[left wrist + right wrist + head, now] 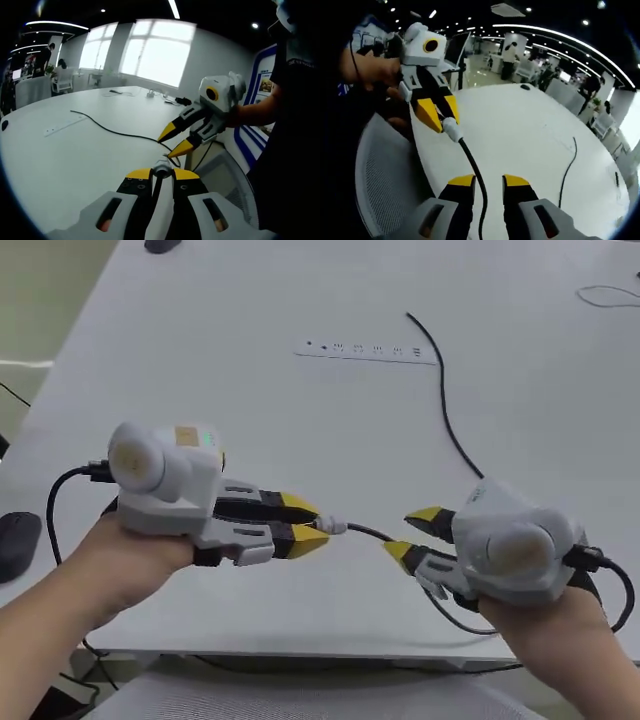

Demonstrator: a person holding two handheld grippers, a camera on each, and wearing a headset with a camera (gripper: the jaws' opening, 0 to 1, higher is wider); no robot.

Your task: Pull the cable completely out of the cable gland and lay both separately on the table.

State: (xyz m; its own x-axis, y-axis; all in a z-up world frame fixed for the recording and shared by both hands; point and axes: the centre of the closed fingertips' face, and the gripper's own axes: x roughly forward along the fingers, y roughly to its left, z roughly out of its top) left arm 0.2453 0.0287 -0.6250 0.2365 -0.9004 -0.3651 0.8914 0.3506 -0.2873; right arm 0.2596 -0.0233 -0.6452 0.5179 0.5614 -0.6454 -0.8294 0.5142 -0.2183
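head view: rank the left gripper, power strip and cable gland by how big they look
1. left gripper, close to the camera, so flattered
2. power strip, farther back
3. cable gland, clamped in the left gripper's jaws, plainly smallest

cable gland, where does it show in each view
Head view: cable gland, centre, in the tips of the left gripper.
Left gripper view: cable gland bottom centre, between its own jaws.
Right gripper view: cable gland upper left, in the left gripper.
Shared landmark: the black cable leaving it.

White table: white power strip lying flat, black cable trailing beside it.
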